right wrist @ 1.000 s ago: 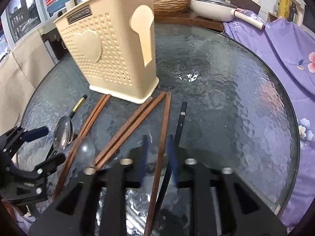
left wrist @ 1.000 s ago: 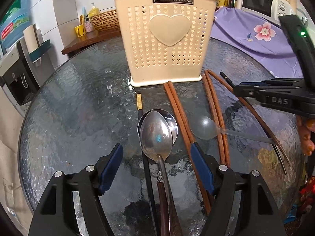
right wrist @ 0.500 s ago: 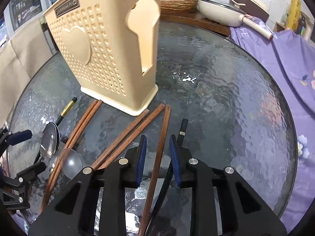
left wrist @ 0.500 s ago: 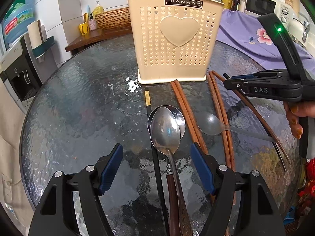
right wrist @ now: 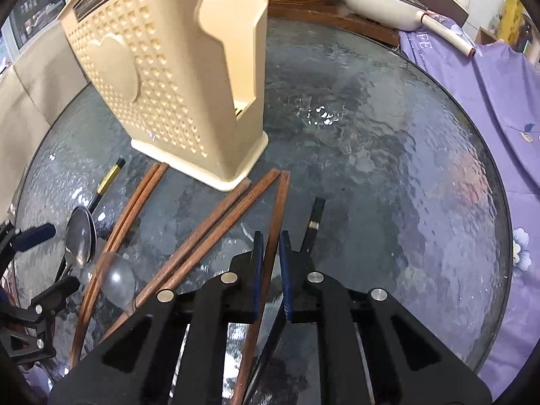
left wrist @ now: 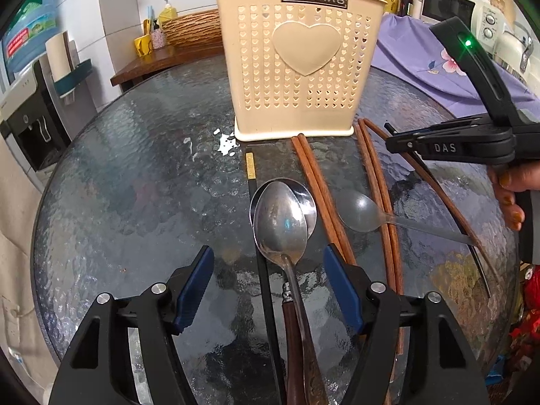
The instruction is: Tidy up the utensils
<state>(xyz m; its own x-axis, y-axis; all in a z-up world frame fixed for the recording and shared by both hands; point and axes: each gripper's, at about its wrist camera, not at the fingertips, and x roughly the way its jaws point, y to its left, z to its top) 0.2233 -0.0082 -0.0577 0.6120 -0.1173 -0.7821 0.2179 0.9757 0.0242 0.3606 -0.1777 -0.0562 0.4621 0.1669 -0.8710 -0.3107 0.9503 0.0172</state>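
A cream perforated utensil holder (left wrist: 298, 67) stands on the round glass table (left wrist: 135, 185); it also shows in the right wrist view (right wrist: 162, 67). In front of it lie two stacked metal spoons (left wrist: 281, 219), a black chopstick (left wrist: 261, 253), brown chopsticks (left wrist: 319, 195) and a clear plastic spoon (left wrist: 359, 211). My left gripper (left wrist: 268, 266) is open, its pads either side of the spoon handles, above the table. My right gripper (right wrist: 270, 253) is nearly shut around a single brown chopstick (right wrist: 278, 209), with a black chopstick (right wrist: 315, 216) just right of it.
A purple flowered cloth (right wrist: 499, 94) covers furniture at the table's right. A wooden shelf with a woven basket (left wrist: 190, 28), a pan (right wrist: 381, 3) and a water dispenser (left wrist: 30, 114) stand beyond the table edge.
Both grippers moved forward toward the holder. The right gripper's pads have closed in around the single brown chopstick. The left gripper stays open over the spoons.
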